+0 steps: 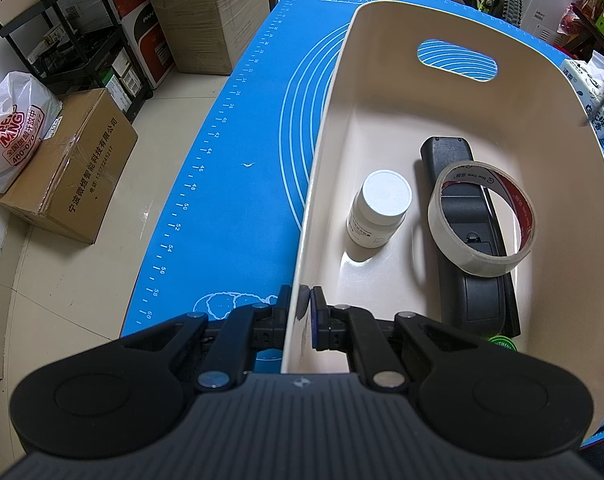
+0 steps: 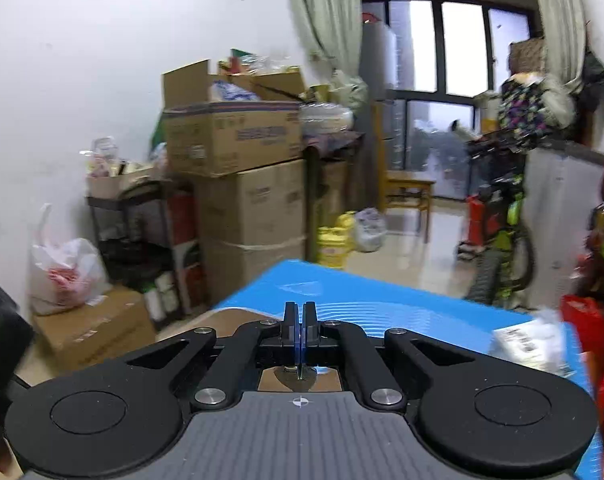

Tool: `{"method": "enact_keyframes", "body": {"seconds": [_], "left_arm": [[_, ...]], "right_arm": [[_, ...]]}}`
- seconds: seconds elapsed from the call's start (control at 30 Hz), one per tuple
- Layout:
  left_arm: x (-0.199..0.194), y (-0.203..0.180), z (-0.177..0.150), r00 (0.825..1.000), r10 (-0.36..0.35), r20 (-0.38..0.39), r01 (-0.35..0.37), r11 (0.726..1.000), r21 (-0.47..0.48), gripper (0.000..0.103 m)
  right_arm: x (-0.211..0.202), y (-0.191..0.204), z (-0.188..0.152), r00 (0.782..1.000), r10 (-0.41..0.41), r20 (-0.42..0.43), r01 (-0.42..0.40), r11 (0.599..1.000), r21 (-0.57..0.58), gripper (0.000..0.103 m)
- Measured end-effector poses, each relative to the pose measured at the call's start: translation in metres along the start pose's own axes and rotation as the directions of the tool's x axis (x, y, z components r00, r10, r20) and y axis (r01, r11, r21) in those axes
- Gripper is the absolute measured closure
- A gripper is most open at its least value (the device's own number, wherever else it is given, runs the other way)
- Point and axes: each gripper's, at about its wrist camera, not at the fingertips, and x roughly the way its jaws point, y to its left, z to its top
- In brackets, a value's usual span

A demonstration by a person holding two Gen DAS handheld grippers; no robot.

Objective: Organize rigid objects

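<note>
Cream plastic storage bin (image 1: 382, 92), filling the frame's right, already holds a white bottle (image 1: 378, 210), tape roll (image 1: 482, 216) and black remote (image 1: 466, 240); left tool (image 1: 301, 312) pinches its near wall. Right tool (image 2: 300, 316), pressed together, must likely fetch another item.

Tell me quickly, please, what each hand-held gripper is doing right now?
Left hand-held gripper: shut on the rim of the cream bin.
Right hand-held gripper: shut, holding nothing visible.
</note>
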Motion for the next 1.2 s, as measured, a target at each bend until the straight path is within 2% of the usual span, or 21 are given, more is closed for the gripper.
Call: {"method": "enact_keyframes", "body": {"seconds": [0.13, 0.23, 0.37, 0.5, 0.57, 0.63, 0.73, 0.8, 0.9, 1.03, 1.1, 1.2], "left_arm": [[0.000, 0.000, 0.000, 1.000, 0.000, 0.000, 0.000, 1.000, -0.001, 0.093], [0.000, -0.001, 0.000, 1.000, -0.002, 0.000, 0.002, 1.000, 0.000, 0.093], [0.002, -0.002, 0.000, 1.000, -0.005, -0.001, 0.005, 1.000, -0.002, 0.093], [0.002, -0.003, 0.000, 1.000, -0.007, 0.000, 0.007, 1.000, -0.002, 0.093], [0.003, -0.002, 0.000, 1.000, -0.008, 0.000, 0.008, 1.000, -0.003, 0.093], [0.004, -0.002, 0.000, 1.000, -0.009, 0.000, 0.009, 1.000, -0.003, 0.093], [0.004, -0.003, 0.000, 1.000, -0.008, 0.000, 0.008, 1.000, -0.004, 0.093], [0.005, -0.004, 0.000, 1.000, -0.008, 0.000, 0.008, 1.000, -0.006, 0.093], [0.004, -0.003, 0.000, 1.000, -0.007, 0.000, 0.007, 1.000, -0.005, 0.093], [0.004, -0.003, 0.000, 1.000, -0.008, 0.000, 0.008, 1.000, -0.006, 0.093], [0.004, -0.003, 0.000, 1.000, -0.008, 0.000, 0.008, 1.000, -0.006, 0.093], [0.004, -0.003, 0.000, 1.000, -0.008, 0.000, 0.008, 1.000, -0.006, 0.093]], "right_arm": [[0.022, 0.028, -0.012, 0.995, 0.059, -0.082, -0.060, 0.998, -0.007, 0.090], [0.037, 0.043, -0.030, 0.981, 0.080, -0.177, -0.085, 0.996, -0.019, 0.090], [0.050, 0.049, -0.049, 0.959, 0.063, -0.277, -0.068, 0.998, -0.010, 0.090], [0.053, 0.044, -0.056, 0.945, 0.031, -0.325, -0.032, 0.999, 0.004, 0.088], [0.058, 0.039, -0.059, 0.932, 0.030, -0.362, -0.024, 1.000, 0.020, 0.086], [0.056, 0.037, -0.062, 0.932, 0.038, -0.360, -0.026, 0.999, 0.037, 0.078], [0.047, 0.032, -0.063, 0.943, 0.052, -0.329, -0.038, 0.998, 0.051, 0.046], [0.039, 0.027, -0.057, 0.953, 0.041, -0.301, -0.025, 0.998, 0.059, 0.038], [0.017, 0.018, -0.051, 0.972, 0.035, -0.232, -0.021, 0.998, 0.062, 0.027], [-0.011, -0.010, -0.044, 0.989, -0.060, -0.139, 0.068, 0.997, 0.048, 0.011], [-0.020, -0.028, -0.044, 0.985, -0.123, -0.118, 0.131, 0.990, 0.061, 0.006], [-0.025, -0.059, -0.052, 0.968, -0.210, -0.134, 0.224, 0.970, 0.097, 0.005]]}}
